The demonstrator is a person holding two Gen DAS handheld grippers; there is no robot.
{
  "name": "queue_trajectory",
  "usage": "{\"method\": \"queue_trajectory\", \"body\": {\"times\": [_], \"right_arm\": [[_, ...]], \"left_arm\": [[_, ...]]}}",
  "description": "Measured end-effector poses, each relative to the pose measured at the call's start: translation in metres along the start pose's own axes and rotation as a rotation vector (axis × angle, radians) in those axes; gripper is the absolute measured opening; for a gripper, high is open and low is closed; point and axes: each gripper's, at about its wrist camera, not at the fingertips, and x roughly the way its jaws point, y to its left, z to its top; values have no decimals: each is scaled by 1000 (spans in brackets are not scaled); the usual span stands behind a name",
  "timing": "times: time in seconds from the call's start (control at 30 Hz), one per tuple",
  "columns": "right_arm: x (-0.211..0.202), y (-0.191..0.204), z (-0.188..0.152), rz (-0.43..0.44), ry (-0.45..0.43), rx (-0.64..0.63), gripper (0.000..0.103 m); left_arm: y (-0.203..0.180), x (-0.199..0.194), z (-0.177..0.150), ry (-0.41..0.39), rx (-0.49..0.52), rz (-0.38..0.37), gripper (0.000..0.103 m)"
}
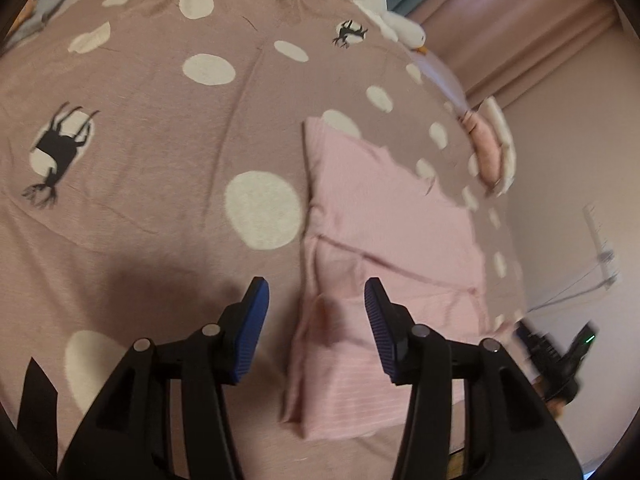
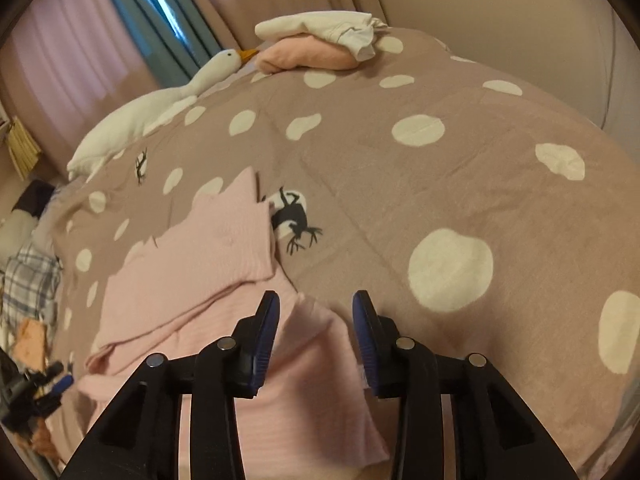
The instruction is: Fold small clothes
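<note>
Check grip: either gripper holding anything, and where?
Nothing held. Left gripper and right gripper are both open above the pink garment, pads clear of it.

Bed with dotted mauve cover [image 2: 460,184]; folded pink garment [image 2: 208,264] lies on it beneath both jaws, 2 folded clothes [image 2: 316,46] and goose toy [image 2: 160,100] beyond.

A white goose plush [image 2: 160,100] lies along the far edge of the mauve duvet [image 2: 440,184] printed with cream dots and black deer, before pink curtains [image 2: 72,48].
</note>
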Motion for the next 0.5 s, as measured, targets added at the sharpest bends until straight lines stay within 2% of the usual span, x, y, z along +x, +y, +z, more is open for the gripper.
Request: {"method": "queue_trajectory", "body": {"times": [0.03,0.1,0.2,0.27,0.4,0.5], "right_arm": [[-2,-1,2,-7,-6,-6,37],[-6,-2,3,-39,-15,-36,37],[-7,-2,-2,-92,10,-104,37],[-3,-3,-9,-97,78,-132,37],[7,5,-21,-70,212,-179,38],[12,8,-26,26,318,-129,38]], "left_arm": [[-1,0,-3,7,24,30,40],[-3,2,-10,21,79,71,35],[-8,9,-21,49,172,123,35],[-12,17,-28,64,229,144,35],[-16,34,-28,67,282,171,35],[-20,44,-27,59,308,199,35]]}}
